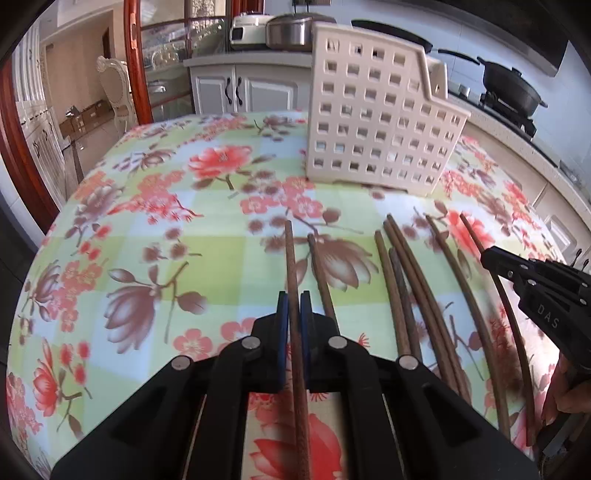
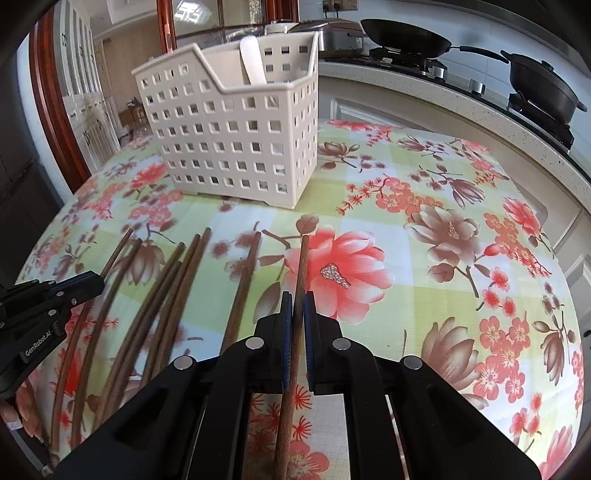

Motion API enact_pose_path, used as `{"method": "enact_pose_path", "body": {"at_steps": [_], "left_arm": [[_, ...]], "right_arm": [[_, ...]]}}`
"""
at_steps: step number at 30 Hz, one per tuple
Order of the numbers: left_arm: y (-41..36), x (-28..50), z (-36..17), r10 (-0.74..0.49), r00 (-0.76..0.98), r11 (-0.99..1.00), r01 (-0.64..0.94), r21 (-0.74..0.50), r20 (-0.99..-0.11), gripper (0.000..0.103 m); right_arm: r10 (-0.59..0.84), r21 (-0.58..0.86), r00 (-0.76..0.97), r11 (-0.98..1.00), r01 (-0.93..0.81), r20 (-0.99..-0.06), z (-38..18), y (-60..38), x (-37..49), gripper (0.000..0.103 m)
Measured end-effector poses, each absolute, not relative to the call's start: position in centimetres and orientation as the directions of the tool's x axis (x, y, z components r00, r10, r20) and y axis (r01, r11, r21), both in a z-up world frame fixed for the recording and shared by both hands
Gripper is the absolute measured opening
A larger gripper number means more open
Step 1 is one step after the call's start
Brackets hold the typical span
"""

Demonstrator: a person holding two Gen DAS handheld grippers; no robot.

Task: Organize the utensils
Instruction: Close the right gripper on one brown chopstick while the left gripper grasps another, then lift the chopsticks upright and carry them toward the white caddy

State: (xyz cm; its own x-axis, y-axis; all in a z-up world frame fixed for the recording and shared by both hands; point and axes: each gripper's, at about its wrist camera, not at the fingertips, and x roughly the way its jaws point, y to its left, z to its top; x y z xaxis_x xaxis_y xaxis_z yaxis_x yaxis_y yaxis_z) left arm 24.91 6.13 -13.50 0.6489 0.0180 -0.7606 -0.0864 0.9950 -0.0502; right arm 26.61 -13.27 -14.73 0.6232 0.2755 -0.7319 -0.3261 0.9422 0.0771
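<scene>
My left gripper (image 1: 294, 300) is shut on a brown chopstick (image 1: 290, 258) that runs forward between its blue pads, low over the floral tablecloth (image 1: 177, 229). My right gripper (image 2: 298, 300) is shut on another brown chopstick (image 2: 303, 262) in the same way. Several loose chopsticks (image 1: 406, 280) lie side by side on the cloth between the two grippers, also visible in the right wrist view as the chopsticks (image 2: 177, 284). A cream perforated utensil holder (image 1: 376, 122) stands upright behind them. In the right wrist view the holder (image 2: 236, 140) has a white spoon (image 2: 253, 62) in it.
A counter with a gas stove and black pans (image 2: 402, 35) runs behind and to the right of the table. A steel pot and rice cooker (image 1: 288, 31) sit on white cabinets at the back. A chair (image 1: 116, 92) stands far left. A hand (image 1: 565, 391) holds the right gripper.
</scene>
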Motion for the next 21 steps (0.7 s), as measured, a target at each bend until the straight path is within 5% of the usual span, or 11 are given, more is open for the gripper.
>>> {"method": "enact_pose_path", "body": {"at_steps": [16, 21], "left_arm": [[5.6, 20.9, -7.0, -0.003, 0.765, 0.996, -0.057, -0.073, -0.644, 0.006], [5.7, 20.8, -7.2, -0.004, 0.753, 0.995, -0.060, -0.075, -0.658, 0.006]], "right_arm": [[0.350, 0.120, 0.714, 0.928, -0.353, -0.607, -9.0, -14.9, 23.3, 0.007], [0.332, 0.101, 0.671, 0.928, -0.360, -0.663, -10.1, -14.8, 24.1, 0.008]]}}
